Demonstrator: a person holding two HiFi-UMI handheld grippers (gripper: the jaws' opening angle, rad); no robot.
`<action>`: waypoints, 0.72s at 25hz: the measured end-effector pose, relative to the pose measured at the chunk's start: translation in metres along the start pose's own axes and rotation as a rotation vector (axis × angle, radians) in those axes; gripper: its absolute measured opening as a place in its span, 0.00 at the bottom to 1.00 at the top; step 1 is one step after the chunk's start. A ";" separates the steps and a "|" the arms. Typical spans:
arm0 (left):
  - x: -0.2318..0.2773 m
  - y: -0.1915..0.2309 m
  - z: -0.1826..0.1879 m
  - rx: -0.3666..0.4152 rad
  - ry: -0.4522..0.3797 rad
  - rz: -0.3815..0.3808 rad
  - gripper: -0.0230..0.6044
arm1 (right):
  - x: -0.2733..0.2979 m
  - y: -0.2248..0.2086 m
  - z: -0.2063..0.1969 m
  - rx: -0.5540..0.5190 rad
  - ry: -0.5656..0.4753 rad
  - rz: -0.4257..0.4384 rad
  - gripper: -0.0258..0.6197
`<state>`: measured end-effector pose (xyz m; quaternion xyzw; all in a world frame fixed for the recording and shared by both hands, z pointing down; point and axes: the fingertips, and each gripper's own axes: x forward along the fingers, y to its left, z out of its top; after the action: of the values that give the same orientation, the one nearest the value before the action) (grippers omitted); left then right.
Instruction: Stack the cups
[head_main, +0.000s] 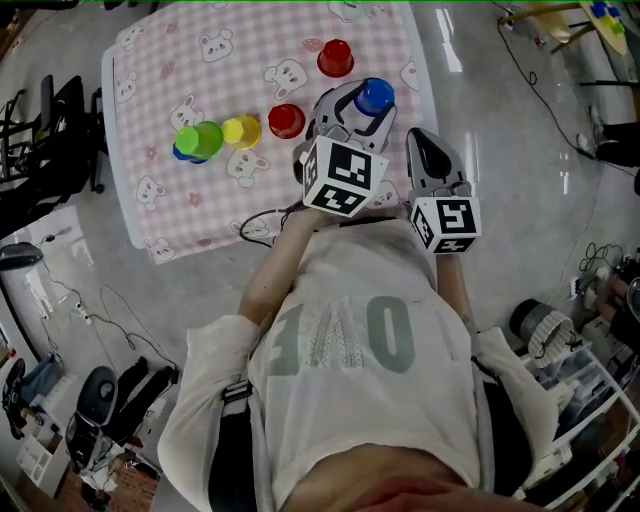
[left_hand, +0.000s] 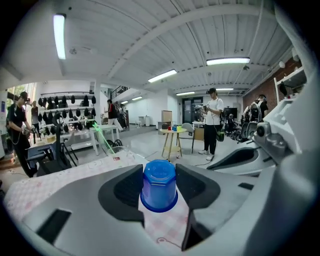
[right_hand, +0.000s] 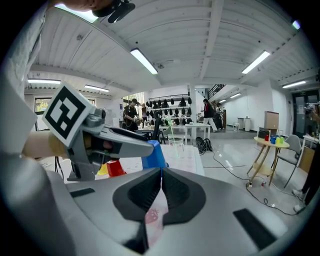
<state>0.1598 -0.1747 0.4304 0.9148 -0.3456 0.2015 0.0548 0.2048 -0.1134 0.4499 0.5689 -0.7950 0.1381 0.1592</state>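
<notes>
the left claw (left_hand: 159, 172) grips the blue cup (left_hand: 159, 192) upside down. best keep it level, then lower it straight over the red cup (head_main: 286, 120) at upper middle. the right claw (right_hand: 160, 175) is shut, empty.

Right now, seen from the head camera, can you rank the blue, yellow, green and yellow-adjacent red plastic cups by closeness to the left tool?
1. Blue plastic cup, between the left tool's jaws.
2. Red plastic cup, just left of the tool.
3. Yellow plastic cup, further left.
4. Green plastic cup, leftmost.

Left hand-held gripper (head_main: 371, 104) clamped; right hand-held gripper (head_main: 419, 140) closed
</notes>
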 end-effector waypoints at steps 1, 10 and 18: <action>-0.011 0.007 0.006 -0.002 -0.014 0.022 0.39 | 0.003 0.006 0.003 -0.008 -0.004 0.014 0.09; -0.113 0.081 0.002 -0.034 -0.052 0.254 0.39 | 0.021 0.071 0.021 -0.062 -0.035 0.129 0.09; -0.152 0.125 -0.036 -0.087 -0.008 0.375 0.39 | 0.023 0.108 0.024 -0.064 -0.050 0.179 0.09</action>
<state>-0.0373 -0.1678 0.3961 0.8321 -0.5185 0.1892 0.0546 0.0931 -0.1084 0.4334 0.4935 -0.8503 0.1120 0.1443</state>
